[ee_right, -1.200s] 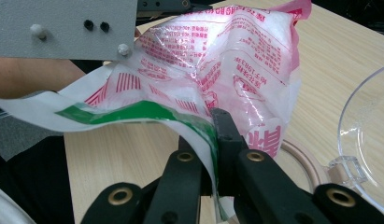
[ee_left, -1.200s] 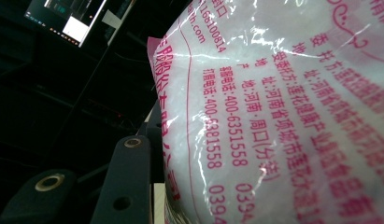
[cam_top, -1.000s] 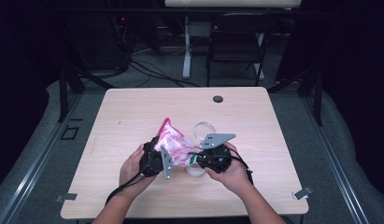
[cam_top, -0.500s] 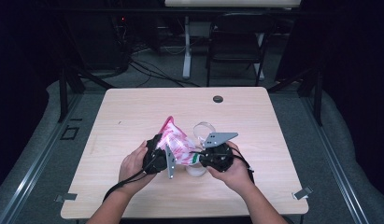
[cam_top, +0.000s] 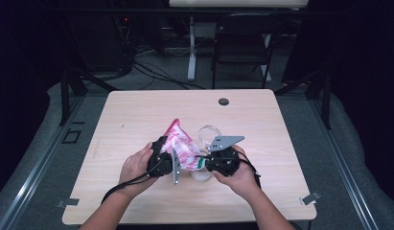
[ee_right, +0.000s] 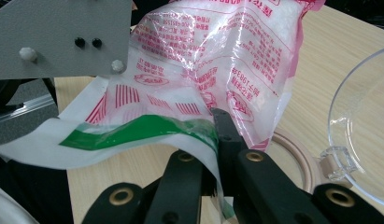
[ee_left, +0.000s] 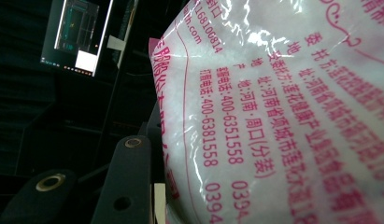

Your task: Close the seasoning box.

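Above wooden table [cam_top: 137, 115], both grippers' jaws clamp the tilted bag [cam_top: 181, 148] between inward-turned hands.

Bright overhead light on the worktop [cam_top: 137, 120], surroundings nearly black; glare streaks the close, slightly blurred plastic bag [ee_left: 283, 116]

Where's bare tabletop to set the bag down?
Free: the far strip between the bag and the black grommet, plus the left side and the right side of the table. Crowded: centre front, where both grippers, the clear lid and the jar sit.
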Demonstrator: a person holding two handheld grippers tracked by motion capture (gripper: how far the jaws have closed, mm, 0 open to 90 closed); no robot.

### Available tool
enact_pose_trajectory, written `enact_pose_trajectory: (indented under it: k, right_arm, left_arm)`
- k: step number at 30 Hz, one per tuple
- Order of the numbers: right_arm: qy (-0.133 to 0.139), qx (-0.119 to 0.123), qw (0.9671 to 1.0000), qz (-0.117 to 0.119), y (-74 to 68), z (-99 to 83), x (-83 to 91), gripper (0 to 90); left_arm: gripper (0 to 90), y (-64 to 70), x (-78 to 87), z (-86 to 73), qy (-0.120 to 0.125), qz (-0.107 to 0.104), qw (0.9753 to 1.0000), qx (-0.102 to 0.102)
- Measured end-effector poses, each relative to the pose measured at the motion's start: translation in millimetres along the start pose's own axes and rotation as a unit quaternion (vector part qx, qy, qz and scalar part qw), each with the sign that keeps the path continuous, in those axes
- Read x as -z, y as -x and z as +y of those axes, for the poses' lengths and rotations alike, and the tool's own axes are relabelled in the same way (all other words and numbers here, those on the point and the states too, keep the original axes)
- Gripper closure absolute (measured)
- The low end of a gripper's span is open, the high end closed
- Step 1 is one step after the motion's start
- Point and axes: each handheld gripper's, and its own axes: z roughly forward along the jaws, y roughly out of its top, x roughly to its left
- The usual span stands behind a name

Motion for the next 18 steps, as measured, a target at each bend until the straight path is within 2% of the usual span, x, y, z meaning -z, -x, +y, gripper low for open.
enact_pose_trajectory:
  k: [11,18]
  right_arm:
    - [-0.001,0.000,1.0000,-0.003,0.2,-0.1,0.7,90.0]
    - [-0.001,0.002,1.0000,-0.003,-0.4,0.0,0.4,90.0]
  left_arm:
    - [61.5,0.3,2.0,2.5,-0.003,0.013,0.9996,-0.026]
    - [61.6,0.2,3.5,2.6,-0.004,0.018,0.9992,-0.035]
